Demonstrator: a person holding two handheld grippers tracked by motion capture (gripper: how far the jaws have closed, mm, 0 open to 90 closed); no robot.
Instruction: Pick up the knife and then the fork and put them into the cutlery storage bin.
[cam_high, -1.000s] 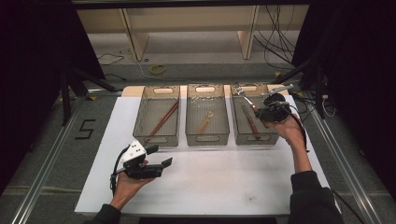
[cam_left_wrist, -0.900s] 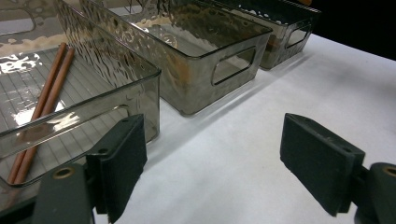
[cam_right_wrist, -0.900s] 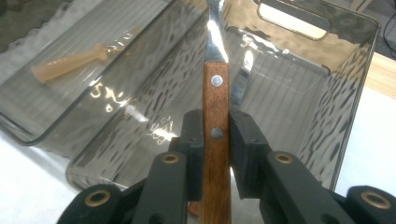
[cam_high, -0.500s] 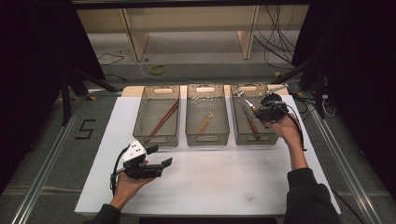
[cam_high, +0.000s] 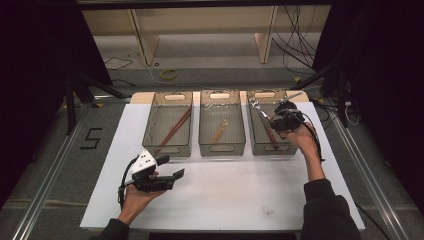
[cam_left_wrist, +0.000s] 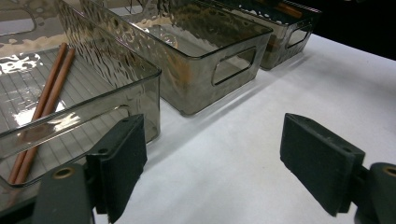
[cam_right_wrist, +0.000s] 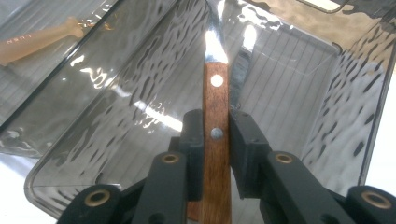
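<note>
Three smoky clear bins stand in a row on the white table (cam_high: 240, 195). My right gripper (cam_high: 281, 120) (cam_right_wrist: 215, 135) hangs over the right bin (cam_high: 256, 145) (cam_right_wrist: 369, 116), shut on the riveted wooden handle of a metal utensil (cam_high: 263, 116) (cam_right_wrist: 216, 88). The utensil's metal end points down into that bin. My left gripper (cam_high: 171, 167) (cam_left_wrist: 212, 168) is held open over bare table in front of the left bin (cam_high: 167, 149) (cam_left_wrist: 93, 116), nothing between its pads. A pair of brown chopsticks (cam_high: 175, 127) (cam_left_wrist: 46, 98) lies in the left bin.
The middle bin (cam_high: 222, 148) (cam_left_wrist: 219, 60) holds a pale wooden utensil (cam_high: 219, 131) (cam_right_wrist: 37, 39). Dark floor with cables, metal rails and a wooden shelf frame (cam_high: 140, 35) surrounds the table. White surface stretches in front of the bins.
My right gripper has shifted slightly left and lower over the right bin, still holding the utensil. The left gripper has stayed where it was.
</note>
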